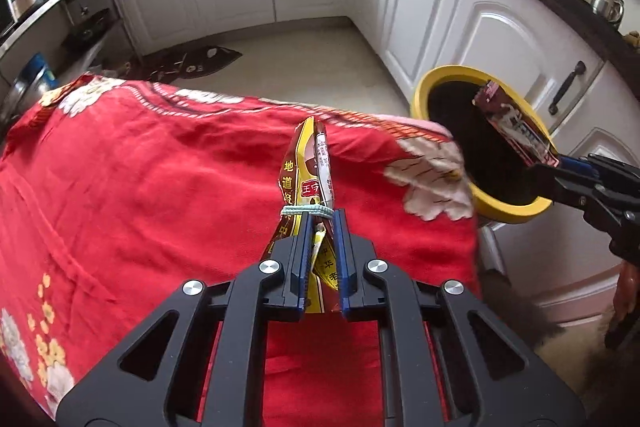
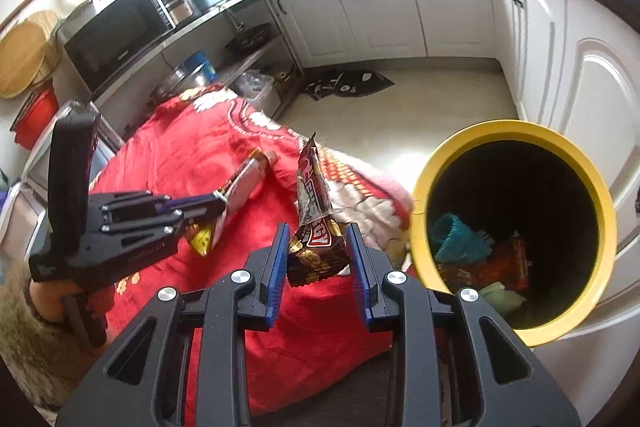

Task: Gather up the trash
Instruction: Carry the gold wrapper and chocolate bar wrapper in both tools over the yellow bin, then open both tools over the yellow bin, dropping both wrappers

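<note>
Leftmost in the right wrist view, the microwave (image 2: pixel 116 39) sits on a steel shelf; its front carries a small light logo too tiny to read. Next comes the left gripper (image 1: pixel 322 217), held above the red floral tablecloth (image 1: pixel 160 195), its 2 blue-padded jaws nearly closed on a yellow-and-brown snack packet (image 1: pixel 310 171). That packet stands upright between the pads with a pale elastic band around its waist; yellow Chinese characters run down it, "地道" among them, and a red patch reads "王守"; the rest is creased or cut off. Further right, the right gripper (image 2: pixel 320 259) has its jaws parted to about the width of a dark brown wrapper (image 2: pixel 316 227), which sits between the blue pads; whether the pads press on it I cannot tell from this view. Red-and-white letters on the wrapper end in "RGY", above a picture of nuts. From the left wrist view this wrapper (image 1: pixel 516 127) pokes out over the mouth of the yellow bin (image 2: pixel 592 187). Inside the bin lie a teal crumpled item (image 2: pixel 460 239) and orange-red wrappers (image 2: pixel 508 263), their print unreadable.
</note>
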A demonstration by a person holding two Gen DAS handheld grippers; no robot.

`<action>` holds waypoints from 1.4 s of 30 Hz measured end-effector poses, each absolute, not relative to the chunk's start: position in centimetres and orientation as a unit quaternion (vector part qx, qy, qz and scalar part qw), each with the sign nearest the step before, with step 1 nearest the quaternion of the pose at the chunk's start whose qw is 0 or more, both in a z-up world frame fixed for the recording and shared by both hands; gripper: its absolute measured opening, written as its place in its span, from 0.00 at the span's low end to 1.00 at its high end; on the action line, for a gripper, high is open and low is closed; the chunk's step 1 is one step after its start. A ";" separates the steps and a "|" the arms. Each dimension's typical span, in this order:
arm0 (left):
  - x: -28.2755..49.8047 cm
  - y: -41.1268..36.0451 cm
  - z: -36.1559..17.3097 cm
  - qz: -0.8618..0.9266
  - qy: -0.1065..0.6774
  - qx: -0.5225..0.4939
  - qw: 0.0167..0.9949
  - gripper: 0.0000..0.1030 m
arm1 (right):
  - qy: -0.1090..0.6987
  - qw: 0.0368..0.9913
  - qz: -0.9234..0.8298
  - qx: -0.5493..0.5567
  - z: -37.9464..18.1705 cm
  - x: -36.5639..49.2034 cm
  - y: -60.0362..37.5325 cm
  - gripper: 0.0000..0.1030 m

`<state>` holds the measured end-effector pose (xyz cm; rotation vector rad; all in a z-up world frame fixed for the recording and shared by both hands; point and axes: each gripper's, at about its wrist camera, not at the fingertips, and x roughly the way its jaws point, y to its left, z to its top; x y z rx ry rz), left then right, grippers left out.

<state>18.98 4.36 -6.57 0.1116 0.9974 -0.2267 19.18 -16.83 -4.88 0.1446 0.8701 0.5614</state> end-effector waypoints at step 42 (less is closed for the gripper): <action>24.2 -14.6 -3.7 -0.246 0.429 0.023 0.869 0.07 | 0.376 0.910 0.115 0.132 -4.4 21.7 -31.6 0.29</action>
